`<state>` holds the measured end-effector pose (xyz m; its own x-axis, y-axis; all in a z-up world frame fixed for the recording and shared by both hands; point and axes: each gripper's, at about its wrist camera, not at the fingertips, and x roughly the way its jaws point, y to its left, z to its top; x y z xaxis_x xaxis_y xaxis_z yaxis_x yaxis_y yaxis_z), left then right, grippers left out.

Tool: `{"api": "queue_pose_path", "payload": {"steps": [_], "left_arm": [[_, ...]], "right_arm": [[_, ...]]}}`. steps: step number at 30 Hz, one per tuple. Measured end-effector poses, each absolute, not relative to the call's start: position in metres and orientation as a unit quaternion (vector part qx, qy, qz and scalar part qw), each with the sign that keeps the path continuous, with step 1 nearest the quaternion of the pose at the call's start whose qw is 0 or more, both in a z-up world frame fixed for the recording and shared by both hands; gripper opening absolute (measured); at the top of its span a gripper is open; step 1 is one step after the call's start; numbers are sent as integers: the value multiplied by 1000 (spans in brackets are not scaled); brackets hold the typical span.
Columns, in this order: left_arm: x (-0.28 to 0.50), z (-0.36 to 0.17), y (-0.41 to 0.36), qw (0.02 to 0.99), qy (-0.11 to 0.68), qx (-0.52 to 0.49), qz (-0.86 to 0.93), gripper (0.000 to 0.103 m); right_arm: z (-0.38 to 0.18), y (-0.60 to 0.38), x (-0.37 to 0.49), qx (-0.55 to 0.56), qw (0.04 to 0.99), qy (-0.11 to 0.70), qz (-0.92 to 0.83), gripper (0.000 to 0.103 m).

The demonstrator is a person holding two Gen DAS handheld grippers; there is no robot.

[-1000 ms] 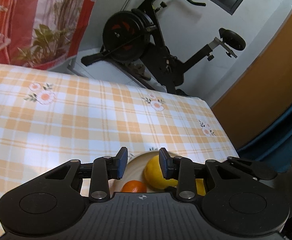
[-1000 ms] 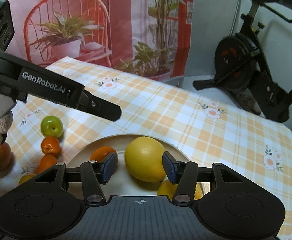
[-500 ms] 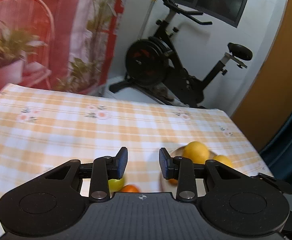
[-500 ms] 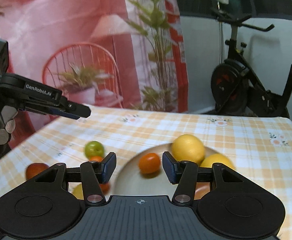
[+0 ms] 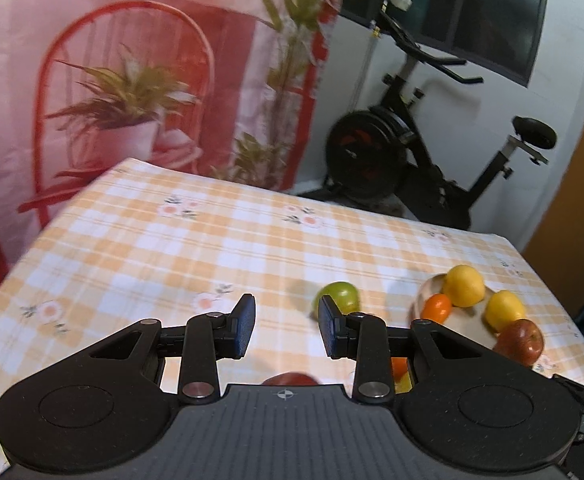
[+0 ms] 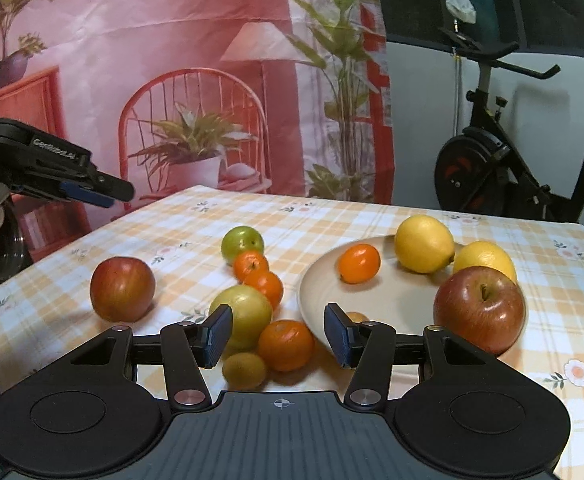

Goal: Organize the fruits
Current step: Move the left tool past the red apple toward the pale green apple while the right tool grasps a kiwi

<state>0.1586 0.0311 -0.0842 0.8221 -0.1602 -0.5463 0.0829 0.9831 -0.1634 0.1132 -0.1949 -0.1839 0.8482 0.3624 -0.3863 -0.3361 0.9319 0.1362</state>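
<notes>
Where the checked cloth fills the lower half of both views:
Surface: draped in orange-and-white plaid with small flowers, carrying all the fruit.
Plate: cream, round, right of centre in the right wrist view; at the right edge in the left wrist view.
On the plate: red apple at the near right rim, two lemons behind it, a small orange at the plate's left part.
Off the plate, lower centre: second red apple alone at the left, green apple farthest back, two tangerines just in front of it, yellow-green fruit, larger tangerine and a kiwi nearest the camera.
Right claw: narrowly parted, empty, hanging over the loose cluster beside the plate's left rim.
Left claw: narrowly parted, gripping nothing, green apple just beyond its right finger; also seen at the upper left of the right wrist view, raised above the surface.
</notes>
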Motion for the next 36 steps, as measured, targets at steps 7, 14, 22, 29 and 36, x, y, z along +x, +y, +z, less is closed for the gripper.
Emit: {"api": "queue_pose_path", "payload": {"steps": [7, 14, 22, 29, 36], "left_arm": [[132, -90, 32, 961, 266, -63, -35, 37], [122, -98, 32, 962, 263, -64, -25, 38], [113, -104, 20, 964, 259, -50, -34, 38], [110, -113, 5, 962, 267, -27, -55, 38], [109, -116, 1, 961, 267, -18, -62, 39]], "right_arm": [[-191, -195, 111, 25, 958, 220, 185, 47], [-192, -190, 109, 14, 956, 222, 193, 46], [-196, -181, 111, -3, 945, 244, 219, 41], [-200, -176, 115, -1, 939, 262, 221, 36], [-200, -170, 115, -3, 937, 270, 222, 31]]}}
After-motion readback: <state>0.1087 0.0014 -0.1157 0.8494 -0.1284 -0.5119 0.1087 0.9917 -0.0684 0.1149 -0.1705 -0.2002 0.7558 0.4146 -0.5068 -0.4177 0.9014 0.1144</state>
